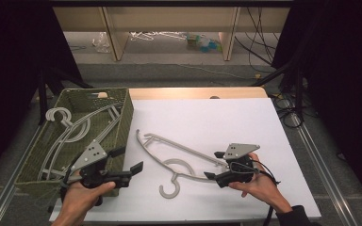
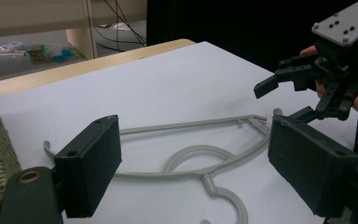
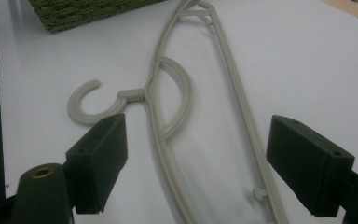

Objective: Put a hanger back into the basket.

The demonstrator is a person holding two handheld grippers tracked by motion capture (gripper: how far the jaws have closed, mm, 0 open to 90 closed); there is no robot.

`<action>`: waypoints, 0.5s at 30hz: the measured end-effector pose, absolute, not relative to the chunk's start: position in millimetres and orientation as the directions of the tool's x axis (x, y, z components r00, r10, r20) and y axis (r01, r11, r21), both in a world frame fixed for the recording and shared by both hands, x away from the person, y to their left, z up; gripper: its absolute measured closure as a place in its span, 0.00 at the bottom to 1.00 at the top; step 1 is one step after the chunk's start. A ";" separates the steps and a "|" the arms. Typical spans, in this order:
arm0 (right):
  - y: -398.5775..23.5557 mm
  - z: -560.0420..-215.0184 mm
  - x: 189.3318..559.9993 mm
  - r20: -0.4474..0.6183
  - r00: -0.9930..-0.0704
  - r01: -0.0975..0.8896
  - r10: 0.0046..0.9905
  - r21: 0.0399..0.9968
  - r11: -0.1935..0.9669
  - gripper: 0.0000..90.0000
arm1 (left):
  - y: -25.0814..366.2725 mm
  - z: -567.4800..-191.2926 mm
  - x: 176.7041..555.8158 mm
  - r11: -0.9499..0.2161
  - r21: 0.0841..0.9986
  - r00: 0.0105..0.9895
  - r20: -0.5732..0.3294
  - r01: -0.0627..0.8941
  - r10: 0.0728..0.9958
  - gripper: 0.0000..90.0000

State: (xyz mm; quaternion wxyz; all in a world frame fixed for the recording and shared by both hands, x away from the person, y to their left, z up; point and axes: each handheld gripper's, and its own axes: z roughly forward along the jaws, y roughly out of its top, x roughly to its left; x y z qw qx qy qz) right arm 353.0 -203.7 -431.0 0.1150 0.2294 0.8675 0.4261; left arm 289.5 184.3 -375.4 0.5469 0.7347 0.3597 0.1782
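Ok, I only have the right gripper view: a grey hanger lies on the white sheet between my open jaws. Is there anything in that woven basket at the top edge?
Observer: Yes. The high view shows more grey hangers lying inside the green basket.
Operator: Where is the left gripper?
Observer: The left gripper sits at the basket's near right corner, jaws open and empty, pointing toward the hanger on the sheet.
Operator: Is my right gripper touching that hanger?
Observer: The right gripper is open at the hanger's end. From the high view I cannot tell whether a jaw touches it.
Operator: Anything past the far edge of the sheet?
Observer: A strip of bare wooden tabletop, then floor with cables.
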 end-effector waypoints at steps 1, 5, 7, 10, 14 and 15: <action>-203.5 -431.2 353.0 -0.005 -0.868 0.300 0.497 0.792 0.532 0.24 | 182.5 -378.1 288.1 -0.133 0.933 0.676 -0.140 0.335 0.724 0.20; -202.5 -431.6 352.8 -0.003 -0.872 0.298 0.490 0.789 0.537 0.24 | 175.2 -387.2 282.0 -0.144 0.936 0.698 -0.131 0.321 0.704 0.20; -202.4 -431.8 352.9 -0.006 -0.870 0.299 0.493 0.788 0.537 0.24 | 171.7 -391.8 279.6 -0.158 0.933 0.707 -0.127 0.323 0.696 0.20; -202.4 -431.9 352.5 -0.005 -0.873 0.296 0.488 0.789 0.539 0.24 | 168.4 -399.7 278.1 -0.169 0.933 0.722 -0.123 0.318 0.681 0.19; -201.8 -433.0 352.9 -0.004 -0.876 0.294 0.482 0.788 0.542 0.24 | 163.3 -409.9 273.4 -0.179 0.924 0.728 -0.136 0.339 0.672 0.19; -201.8 -433.3 353.1 -0.006 -0.879 0.292 0.478 0.785 0.546 0.24 | 162.1 -411.6 272.4 -0.176 0.921 0.732 -0.148 0.347 0.665 0.19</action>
